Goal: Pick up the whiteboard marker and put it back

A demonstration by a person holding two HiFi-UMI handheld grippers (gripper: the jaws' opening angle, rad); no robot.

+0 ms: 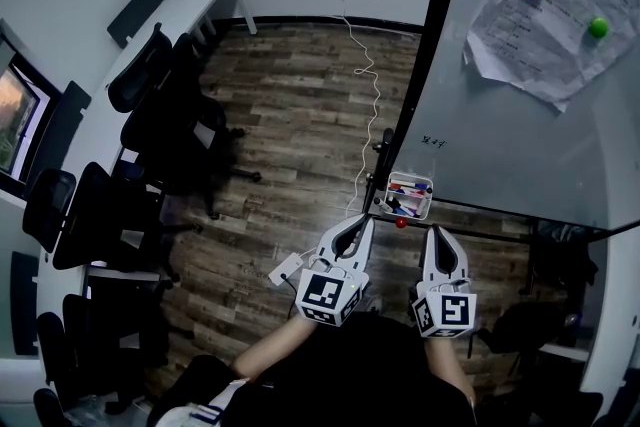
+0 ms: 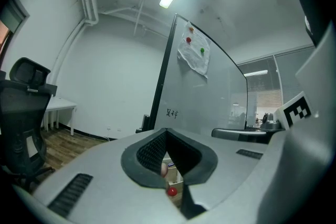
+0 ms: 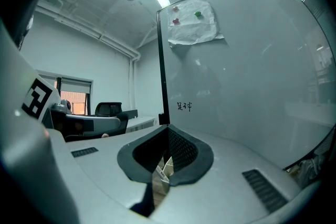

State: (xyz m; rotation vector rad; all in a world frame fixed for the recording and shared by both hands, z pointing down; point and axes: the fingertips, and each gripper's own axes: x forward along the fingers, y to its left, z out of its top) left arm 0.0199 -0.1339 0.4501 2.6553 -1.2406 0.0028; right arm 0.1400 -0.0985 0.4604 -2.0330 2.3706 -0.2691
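Markers (image 1: 408, 188) in tray (image 1: 428, 206): showing too small to tell apart. Board writing (image 1: 433, 142): appearing illegibly tiny. Pinned papers (image 1: 540, 25): running off top edge.

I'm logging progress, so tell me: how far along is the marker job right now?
Done: nothing shows as done; the markers all lie in the white holder by the whiteboard.
In hand: nothing; the left tool and right tool are both shut and empty, close in front of the holder.
Left: picking a marker up and returning it, unless that already happened, which these views cannot tell.
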